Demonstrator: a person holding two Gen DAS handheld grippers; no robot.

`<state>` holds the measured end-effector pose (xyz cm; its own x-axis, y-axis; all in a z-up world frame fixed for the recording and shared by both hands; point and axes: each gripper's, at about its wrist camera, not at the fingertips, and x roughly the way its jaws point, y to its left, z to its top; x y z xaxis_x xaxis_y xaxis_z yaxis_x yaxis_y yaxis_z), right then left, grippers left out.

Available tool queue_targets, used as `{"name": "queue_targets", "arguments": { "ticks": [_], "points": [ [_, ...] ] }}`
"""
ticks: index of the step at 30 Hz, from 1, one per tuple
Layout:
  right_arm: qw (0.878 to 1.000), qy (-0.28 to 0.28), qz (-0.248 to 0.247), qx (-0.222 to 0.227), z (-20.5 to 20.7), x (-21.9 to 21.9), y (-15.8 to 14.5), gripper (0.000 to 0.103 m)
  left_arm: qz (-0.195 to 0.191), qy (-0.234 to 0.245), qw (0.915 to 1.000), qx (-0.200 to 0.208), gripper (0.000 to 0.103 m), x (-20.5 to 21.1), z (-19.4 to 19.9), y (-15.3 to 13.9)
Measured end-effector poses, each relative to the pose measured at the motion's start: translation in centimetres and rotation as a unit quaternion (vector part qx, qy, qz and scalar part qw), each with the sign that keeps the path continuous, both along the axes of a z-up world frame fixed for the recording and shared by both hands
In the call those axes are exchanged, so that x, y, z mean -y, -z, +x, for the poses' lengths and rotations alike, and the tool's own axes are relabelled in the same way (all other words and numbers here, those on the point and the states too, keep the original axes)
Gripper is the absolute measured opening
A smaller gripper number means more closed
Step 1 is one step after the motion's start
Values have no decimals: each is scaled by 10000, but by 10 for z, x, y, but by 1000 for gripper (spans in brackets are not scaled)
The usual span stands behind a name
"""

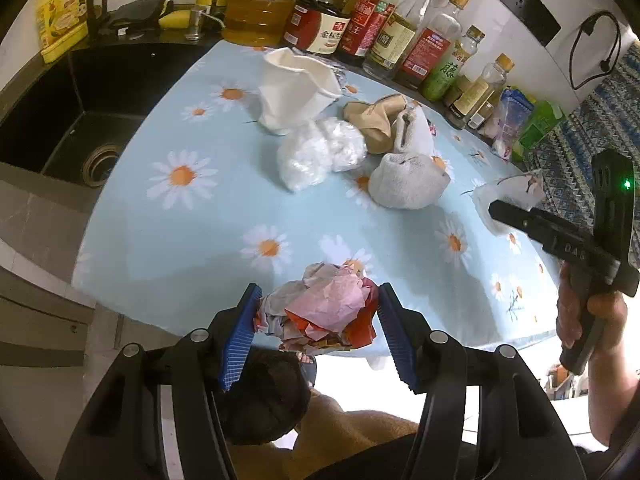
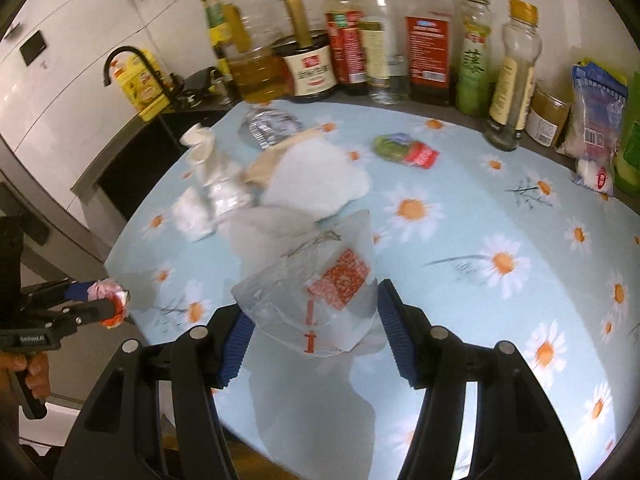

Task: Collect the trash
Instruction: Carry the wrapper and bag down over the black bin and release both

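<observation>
The counter (image 1: 168,216), under its daisy cloth, is still carrying most of the trash: a white paper bag (image 1: 294,90), crumpled plastic (image 1: 320,154), a brown wrapper (image 1: 372,120) mid-counter. The right tongs (image 2: 310,320) are pinching a clear printed bag (image 2: 316,292) above the near edge. The left tongs (image 1: 316,312) are squeezing a pink-and-red paper wad (image 1: 324,310) there.

Daisy-print tablecloth (image 1: 192,224) under white bag (image 1: 294,94), crumpled plastic (image 1: 320,152), towel (image 1: 406,184)

The left gripper (image 1: 316,316) is clamped on crumpled paper (image 1: 320,312); the right gripper (image 2: 312,316) is held around a plastic bag (image 2: 316,296).
</observation>
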<state>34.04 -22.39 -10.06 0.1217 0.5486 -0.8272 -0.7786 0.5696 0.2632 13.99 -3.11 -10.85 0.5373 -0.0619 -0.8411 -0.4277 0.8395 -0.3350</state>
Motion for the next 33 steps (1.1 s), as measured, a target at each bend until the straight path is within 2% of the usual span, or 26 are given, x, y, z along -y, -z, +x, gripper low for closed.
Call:
{"name": "queue_targets", "arguments": {
  "ticks": [8,15,25,33],
  "points": [
    [9997,-167,-1,-157,-70,-23,0,60,-170,195,9995,153,57,-14,-41,2],
    [9988,-360,-94,-330,-128,-43,7,60,-375,385,9985,32,57,-24,-71,19],
    [9950,-490,-564,-664,-187,-62,49,60,-747,662,9944,-340,57,-25,-101,67],
    [9890,-394,-983,-1037,-212,-64,93,60,-997,791,9901,-592,57,-23,-119,102]
  ]
}}
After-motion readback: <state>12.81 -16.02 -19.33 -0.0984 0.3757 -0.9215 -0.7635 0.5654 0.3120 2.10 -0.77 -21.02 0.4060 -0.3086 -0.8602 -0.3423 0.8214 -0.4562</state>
